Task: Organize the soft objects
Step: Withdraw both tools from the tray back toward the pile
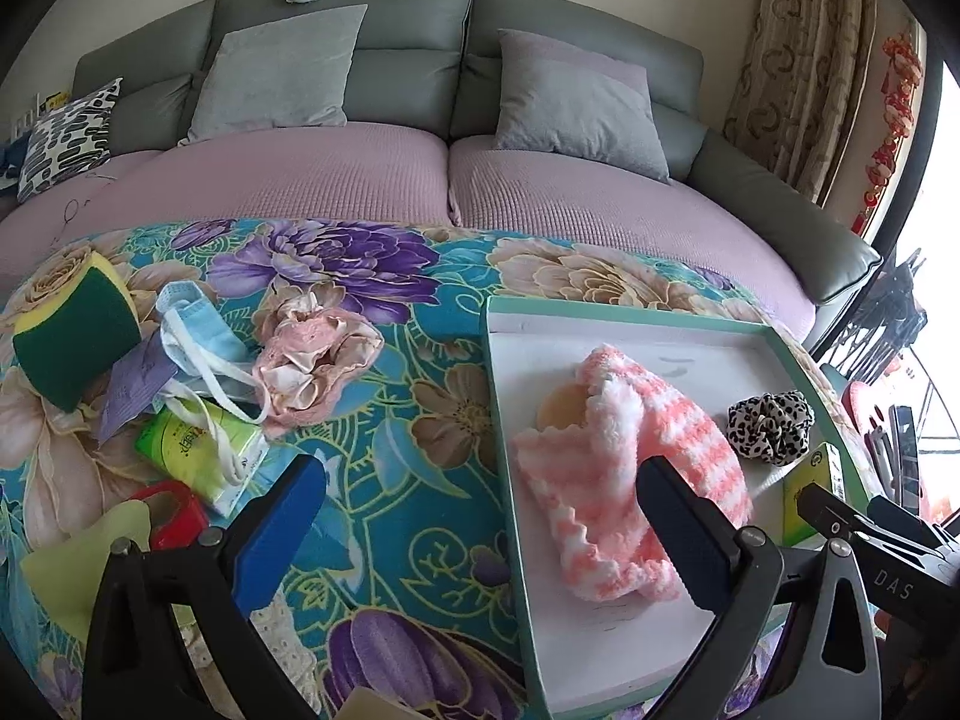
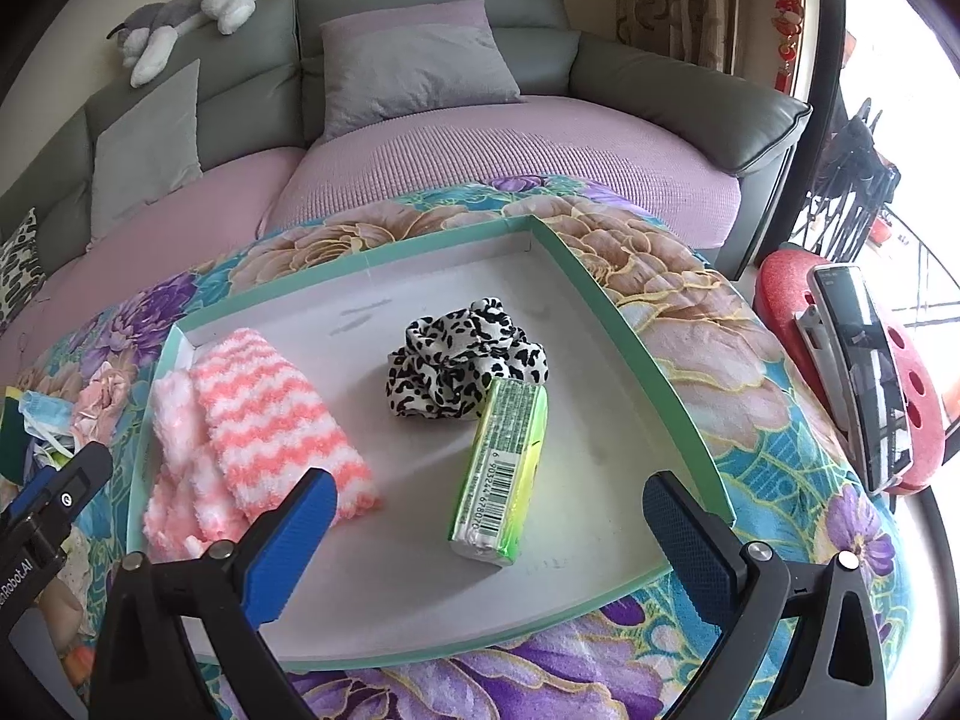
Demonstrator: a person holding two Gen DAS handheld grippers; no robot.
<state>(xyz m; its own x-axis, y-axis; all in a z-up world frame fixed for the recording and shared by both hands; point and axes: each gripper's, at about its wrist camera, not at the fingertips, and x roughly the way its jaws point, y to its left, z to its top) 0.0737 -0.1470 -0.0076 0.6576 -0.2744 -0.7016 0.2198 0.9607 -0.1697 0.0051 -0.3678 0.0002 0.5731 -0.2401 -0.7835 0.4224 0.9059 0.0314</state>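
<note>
Inside the green-rimmed tray (image 2: 606,294): one pink striped sock (image 2: 270,420), one leopard scrunchie (image 2: 465,354), one green tissue pack (image 2: 504,468). Left of the tray: one sponge (image 1: 72,330), one blue face mask (image 1: 198,324).

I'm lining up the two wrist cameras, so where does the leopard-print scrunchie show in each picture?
Left wrist view: the leopard-print scrunchie sits far right, near the tray's right edge, right of the pink striped cloth.
Right wrist view: the scrunchie lies near the picture's center, mid-tray, touching the green tissue pack.
Shared landmark: the green-rimmed tray.
</note>
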